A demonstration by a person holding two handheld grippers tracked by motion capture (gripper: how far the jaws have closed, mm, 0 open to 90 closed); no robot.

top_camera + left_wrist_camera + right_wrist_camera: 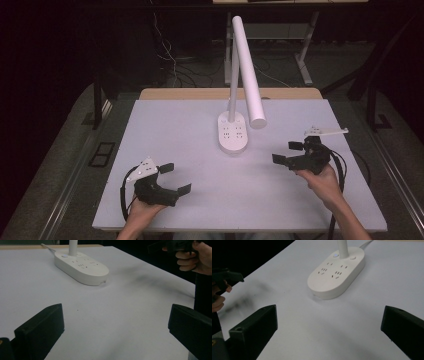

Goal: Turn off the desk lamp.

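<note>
Darkness surrounds a white, matte bench (200, 200) whose flat top is lit from above. At about seven o'clock on it, the left gripper (175, 178) is held in a hand (145, 210), its black jaws spread wide with nothing between them; in the left gripper view the two blocky jaws stand far apart over bare white surface. At about four o'clock the right gripper (287, 152) sits in the other hand (320, 180), jaws likewise wide and empty, a grey three-cornered plate (325, 131) above it. Both grippers point inward toward the bench's middle.

Between them, toward twelve o'clock from each and well apart from both, stands a white desk lamp. Its base (233, 132) is a smooth, rounded oval of plastic with socket slots and small round buttons on top. A thin post (233, 85) rises from the far end, and a long white tubular head (248, 75) slants down over the base's right side.

Beyond the bench at twelve o'clock, cables (175, 65) lie on the dark floor beside white desk legs (302, 60).
</note>
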